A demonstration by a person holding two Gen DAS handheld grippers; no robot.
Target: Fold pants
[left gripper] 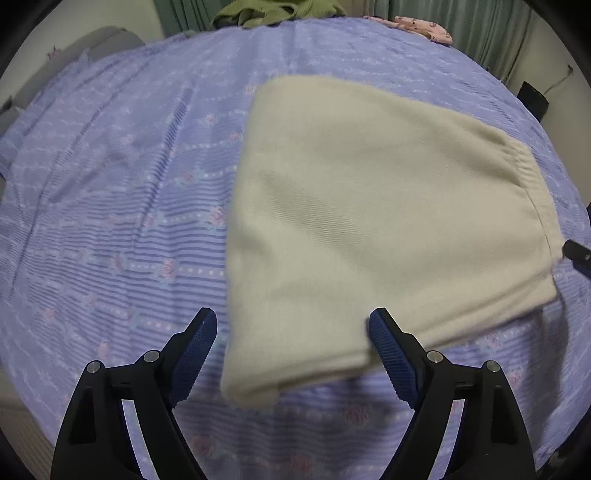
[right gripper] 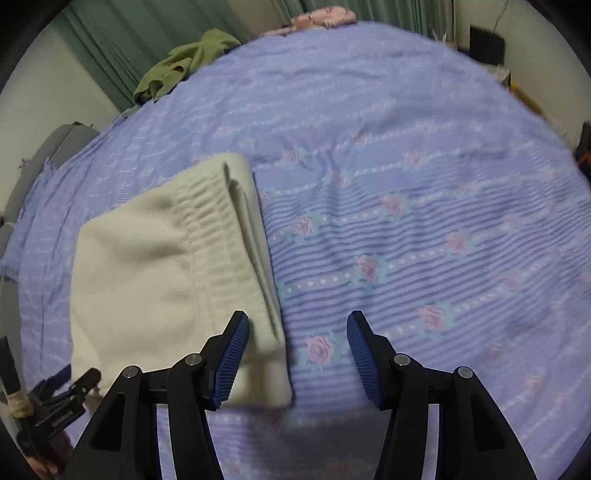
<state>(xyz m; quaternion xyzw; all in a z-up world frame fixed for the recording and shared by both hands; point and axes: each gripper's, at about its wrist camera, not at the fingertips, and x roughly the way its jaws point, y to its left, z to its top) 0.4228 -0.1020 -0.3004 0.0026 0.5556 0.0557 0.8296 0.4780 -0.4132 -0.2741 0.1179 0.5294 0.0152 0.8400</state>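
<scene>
Cream pants (left gripper: 376, 221) lie folded into a flat rectangle on the bed, with the ribbed waistband at their right end. My left gripper (left gripper: 293, 332) is open and empty, hovering over the near left corner of the pants. In the right wrist view the pants (right gripper: 159, 280) lie to the left, waistband and stacked layers toward the right edge. My right gripper (right gripper: 297, 332) is open and empty, above the pants' near right corner. The left gripper (right gripper: 62, 402) shows at the lower left of the right wrist view.
A lilac bedspread (left gripper: 110, 221) with stripes and pink roses covers the bed (right gripper: 424, 206). A green garment (right gripper: 184, 62) and a pink floral cloth (right gripper: 325, 14) lie at the far edge by green curtains. A dark speaker (left gripper: 533, 98) stands to the right.
</scene>
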